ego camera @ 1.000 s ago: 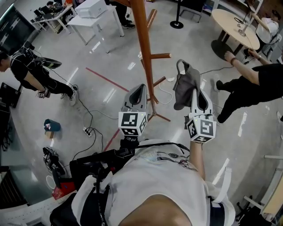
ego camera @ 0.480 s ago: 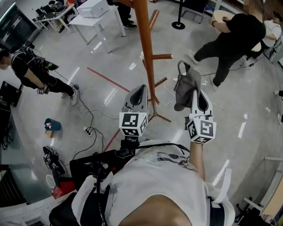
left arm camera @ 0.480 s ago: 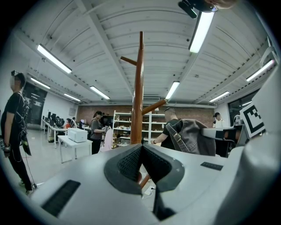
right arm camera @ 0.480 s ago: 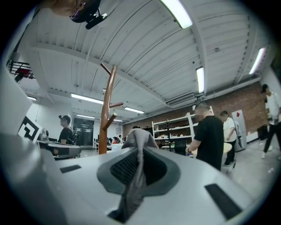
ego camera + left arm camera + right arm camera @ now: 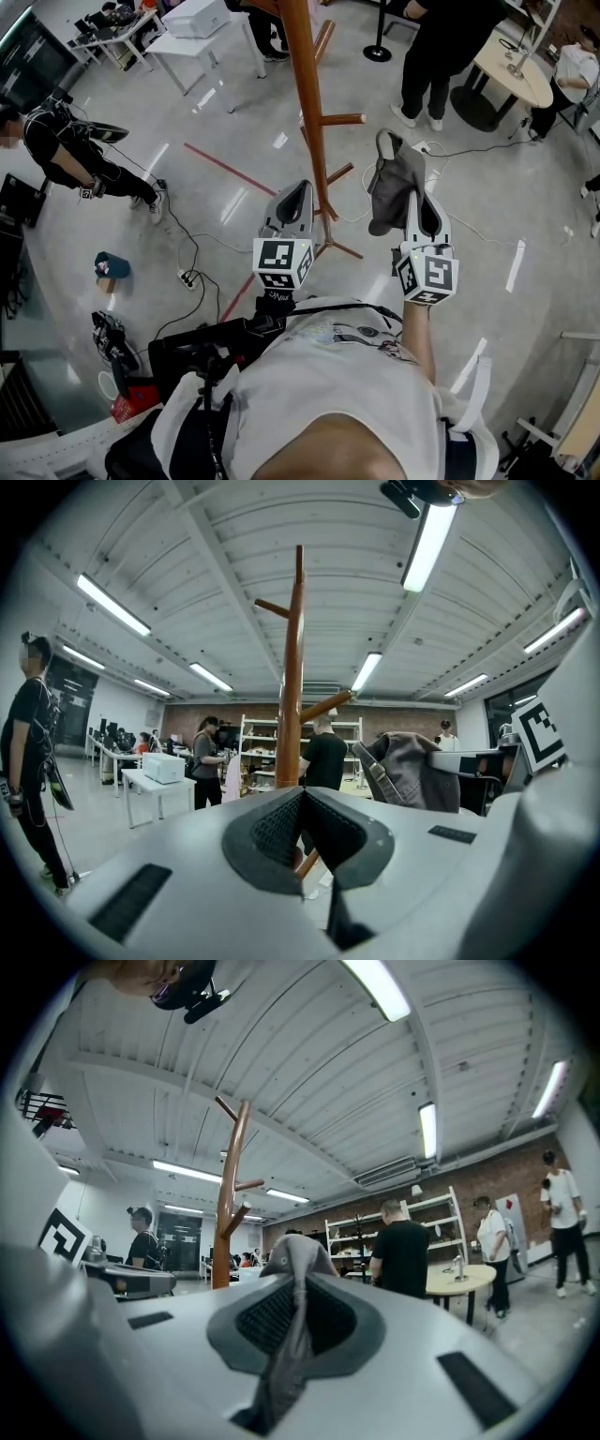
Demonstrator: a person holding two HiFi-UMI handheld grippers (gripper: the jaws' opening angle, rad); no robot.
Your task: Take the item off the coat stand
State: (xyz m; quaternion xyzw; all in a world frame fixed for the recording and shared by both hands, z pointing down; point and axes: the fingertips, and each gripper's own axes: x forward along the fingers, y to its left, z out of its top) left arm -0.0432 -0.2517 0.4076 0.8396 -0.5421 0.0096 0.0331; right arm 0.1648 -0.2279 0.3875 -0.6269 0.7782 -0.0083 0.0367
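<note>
The brown wooden coat stand (image 5: 309,112) rises just ahead of me, its pegs (image 5: 342,119) bare. A grey fabric item with a strap (image 5: 394,183) hangs in the air to the right of the pole, clear of the pegs. My right gripper (image 5: 413,195) is shut on it; in the right gripper view the grey cloth (image 5: 292,1265) is pinched between the jaws, with the stand (image 5: 225,1232) off to the left. My left gripper (image 5: 298,187) is just left of the pole, shut on nothing. In the left gripper view the stand (image 5: 293,696) is straight ahead and the item (image 5: 412,769) is at right.
A person in black (image 5: 450,42) stands beyond the stand near a round table (image 5: 514,64). Another person (image 5: 66,150) stands at left. A white table (image 5: 202,28) is at the far left, and cables with a power strip (image 5: 187,278) lie on the floor.
Both grippers and the grey item have stayed put. The person in black at right has walked leftward to the far side of the stand.
</note>
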